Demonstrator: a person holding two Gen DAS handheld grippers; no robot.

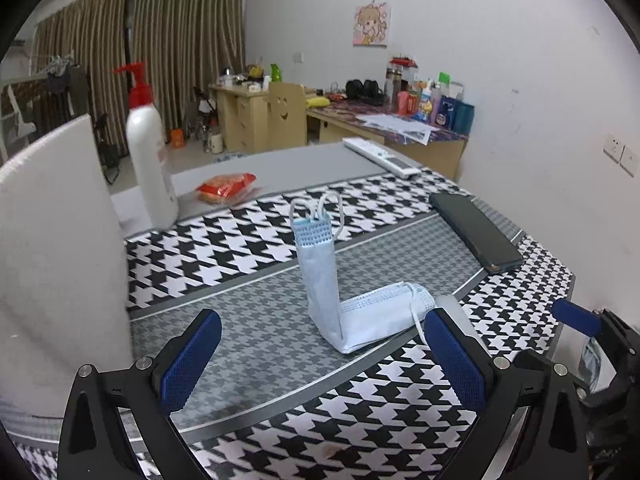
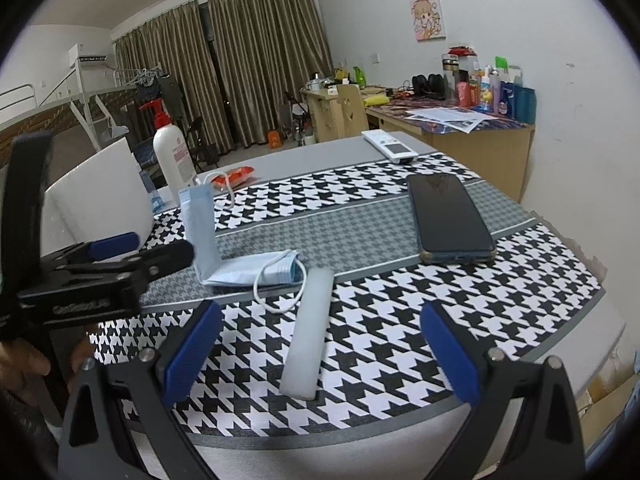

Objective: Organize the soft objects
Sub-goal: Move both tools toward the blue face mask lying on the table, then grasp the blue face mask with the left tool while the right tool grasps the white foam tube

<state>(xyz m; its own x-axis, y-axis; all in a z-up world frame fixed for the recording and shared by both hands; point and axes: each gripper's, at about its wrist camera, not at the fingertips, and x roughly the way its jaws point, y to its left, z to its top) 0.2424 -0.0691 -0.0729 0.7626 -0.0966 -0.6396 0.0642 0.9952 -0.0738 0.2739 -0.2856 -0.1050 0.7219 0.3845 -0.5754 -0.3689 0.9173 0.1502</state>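
Note:
A pale blue face mask (image 1: 332, 300) lies folded on the houndstooth table cloth (image 1: 224, 248), one half flat and the other half standing upright with its white ear loops on top. My left gripper (image 1: 324, 360) is open just in front of the mask, not touching it. In the right wrist view the mask (image 2: 240, 264) sits left of centre, with the left gripper (image 2: 152, 250) beside its upright half. My right gripper (image 2: 322, 354) is open over a whitish flat bar (image 2: 308, 332) and holds nothing; it shows at the far right of the left wrist view (image 1: 596, 344).
A dark phone (image 2: 448, 216) lies to the right of the mask. A white remote (image 2: 390, 146) rests at the far table edge. On the left stand a white pump bottle (image 1: 150, 160), a red packet (image 1: 226, 186) and a white panel (image 1: 60, 240). A cluttered desk (image 2: 460, 120) stands behind.

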